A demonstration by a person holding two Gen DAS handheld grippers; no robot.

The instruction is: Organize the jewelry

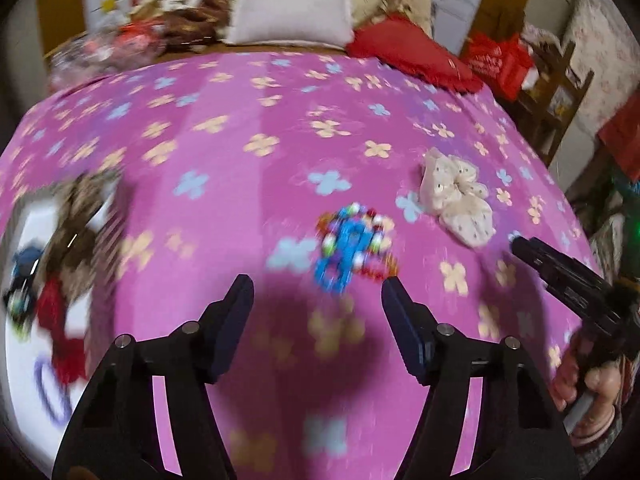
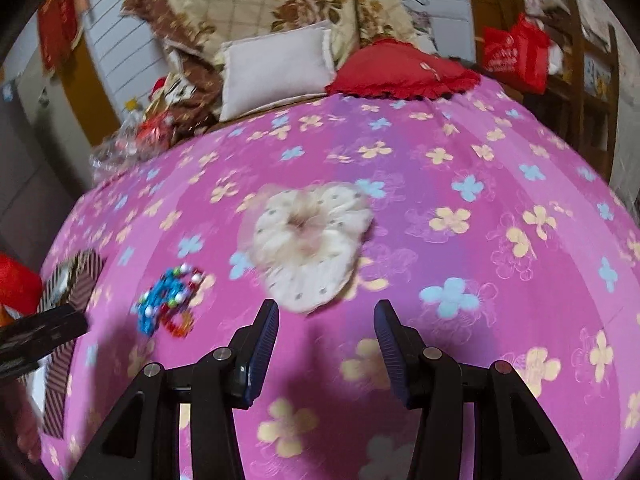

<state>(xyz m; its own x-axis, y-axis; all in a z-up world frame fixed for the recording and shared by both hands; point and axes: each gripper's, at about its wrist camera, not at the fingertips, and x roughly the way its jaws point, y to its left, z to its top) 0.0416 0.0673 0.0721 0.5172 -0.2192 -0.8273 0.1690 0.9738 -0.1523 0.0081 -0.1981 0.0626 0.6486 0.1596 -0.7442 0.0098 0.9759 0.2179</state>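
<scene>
Two grippers, both with jaws spread and holding nothing: left gripper (image 1: 318, 296) just short of the beaded bracelets (image 1: 352, 246); right gripper (image 2: 326, 322) just short of the scrunchie (image 2: 308, 240). One cream scrunchie, dotted, ruffled, lying flat on the pink flowered bedspread (image 2: 480, 160). One blurred cluster of bracelets, blue, red and multicoloured beads, left of the scrunchie. One striped box (image 1: 108, 236) at the bed's left, holding red and dark items.

A home bedroom: a bed (image 2: 500, 152) under a pink flowered sheet, pillows (image 2: 276, 64) and a folded floral quilt (image 2: 288, 0) at its head.
</scene>
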